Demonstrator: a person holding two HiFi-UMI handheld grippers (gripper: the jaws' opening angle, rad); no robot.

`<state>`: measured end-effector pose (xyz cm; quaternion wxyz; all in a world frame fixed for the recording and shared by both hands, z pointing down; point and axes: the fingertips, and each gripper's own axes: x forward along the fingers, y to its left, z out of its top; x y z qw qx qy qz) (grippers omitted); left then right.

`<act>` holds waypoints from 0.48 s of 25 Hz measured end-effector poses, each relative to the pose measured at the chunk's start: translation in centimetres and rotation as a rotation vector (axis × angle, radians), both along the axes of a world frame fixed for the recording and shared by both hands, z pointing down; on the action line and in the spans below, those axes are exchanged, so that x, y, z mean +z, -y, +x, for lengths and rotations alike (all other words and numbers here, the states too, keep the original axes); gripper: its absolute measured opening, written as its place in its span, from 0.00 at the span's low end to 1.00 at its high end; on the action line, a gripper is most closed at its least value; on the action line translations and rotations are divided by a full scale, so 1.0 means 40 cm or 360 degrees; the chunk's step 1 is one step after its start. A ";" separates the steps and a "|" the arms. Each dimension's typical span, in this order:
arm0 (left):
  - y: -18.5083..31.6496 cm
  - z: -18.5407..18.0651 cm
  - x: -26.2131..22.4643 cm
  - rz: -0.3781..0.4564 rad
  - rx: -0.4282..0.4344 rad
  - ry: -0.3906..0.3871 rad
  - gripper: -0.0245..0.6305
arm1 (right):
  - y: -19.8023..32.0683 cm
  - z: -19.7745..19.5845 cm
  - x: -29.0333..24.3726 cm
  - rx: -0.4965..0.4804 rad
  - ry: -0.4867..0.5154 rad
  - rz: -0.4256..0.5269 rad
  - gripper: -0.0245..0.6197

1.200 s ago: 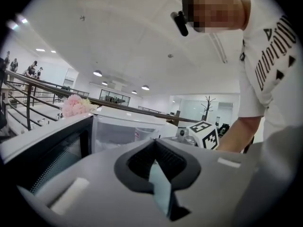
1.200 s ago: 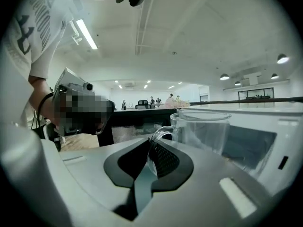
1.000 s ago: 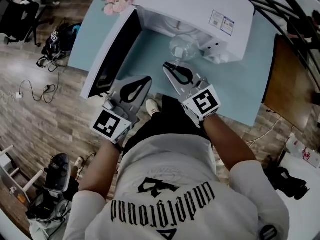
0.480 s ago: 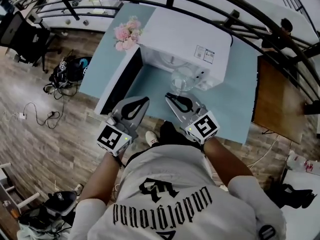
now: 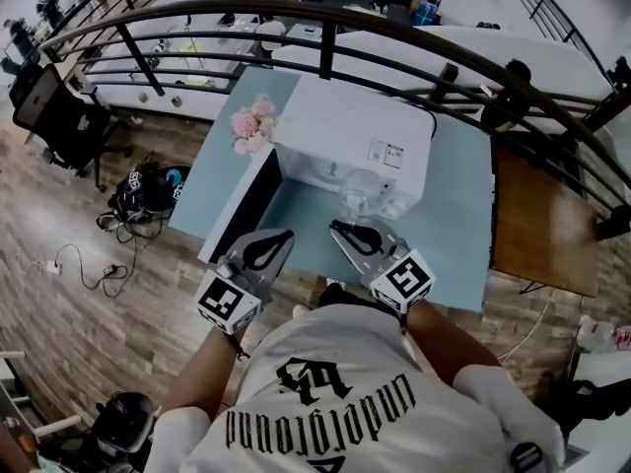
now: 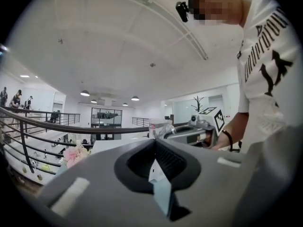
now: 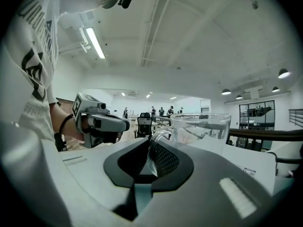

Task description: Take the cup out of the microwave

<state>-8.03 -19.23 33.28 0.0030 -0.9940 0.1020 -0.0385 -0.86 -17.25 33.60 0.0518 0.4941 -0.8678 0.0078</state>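
Note:
The clear glass cup (image 5: 360,191) (image 7: 201,126) hangs in the air before the white microwave (image 5: 345,131), whose dark door (image 5: 242,210) stands open to the left. My right gripper (image 5: 341,227) (image 7: 150,144) is shut on the cup's handle, which shows between its jaws in the right gripper view. My left gripper (image 5: 285,235) (image 6: 154,141) is held beside it to the left, its jaws meeting at the tips with nothing between them. In the left gripper view the cup (image 6: 160,126) and the right gripper (image 6: 189,134) show at the right.
The microwave stands on a pale blue table (image 5: 458,225) with pink flowers (image 5: 253,126) at its left. A dark railing (image 5: 325,23) runs behind the table. A wooden table (image 5: 542,225) lies to the right. Bags and cables (image 5: 143,193) lie on the floor at the left.
Both grippers have risen, and the cup has gone up with the right one. The head view has drawn back, so the microwave and table look smaller.

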 end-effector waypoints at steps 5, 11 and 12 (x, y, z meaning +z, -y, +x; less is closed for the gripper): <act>-0.006 -0.001 -0.059 0.0059 0.0011 -0.0053 0.11 | -0.020 0.018 -0.050 0.0054 -0.0010 0.0037 0.07; -0.033 0.002 -0.075 0.0046 0.0021 -0.0051 0.11 | -0.083 0.044 -0.080 0.0106 -0.0002 0.0054 0.07; -0.040 0.003 -0.074 0.0032 0.0016 -0.0056 0.11 | -0.096 0.051 -0.080 0.0107 0.0001 0.0056 0.07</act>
